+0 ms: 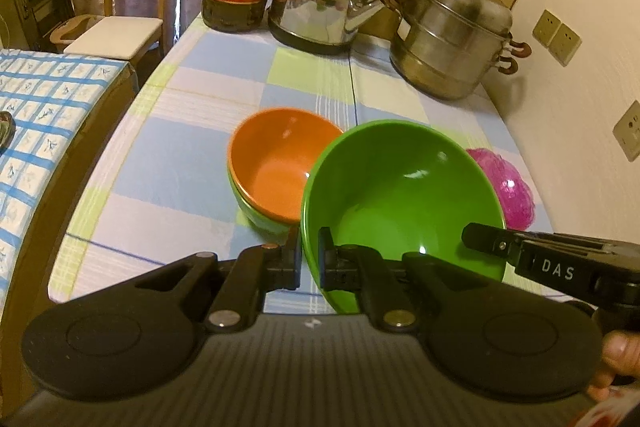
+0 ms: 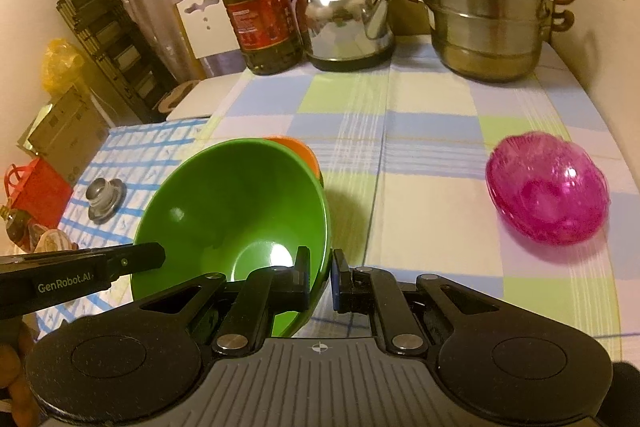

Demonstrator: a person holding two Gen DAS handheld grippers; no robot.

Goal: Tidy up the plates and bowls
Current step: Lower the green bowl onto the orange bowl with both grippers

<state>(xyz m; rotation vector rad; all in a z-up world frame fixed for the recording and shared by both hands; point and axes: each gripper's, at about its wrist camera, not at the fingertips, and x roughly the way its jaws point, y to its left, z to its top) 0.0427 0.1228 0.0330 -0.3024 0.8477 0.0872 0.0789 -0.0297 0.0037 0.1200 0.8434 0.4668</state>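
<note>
Both grippers clamp the rim of the large green bowl [image 1: 400, 203]: the left gripper [image 1: 310, 259] pinches the rim at lower centre of its frame, one pad inside the wall and one outside, and the right gripper [image 2: 320, 279] does the same on the opposite edge, lower centre of its own frame. The bowl is held tilted, apparently off the checked tablecloth [image 1: 192, 147], with its far rim overlapping the orange bowl [image 1: 276, 163], which sits nested in another green bowl [image 1: 256, 211] at centre frame. The pink bowl [image 2: 548, 187] lies well apart, centre right in the right wrist view. Judgement: the step in hand is carrying the big bowl to the stack. To do it well, keep both clamps closed and the two hands moving together so the rim does not twist; level the bowl before lowering; centre it over the orange bowl and release only once it is seated. Risk: the tilted wall catching the orange rim and shoving the stack.
</note>
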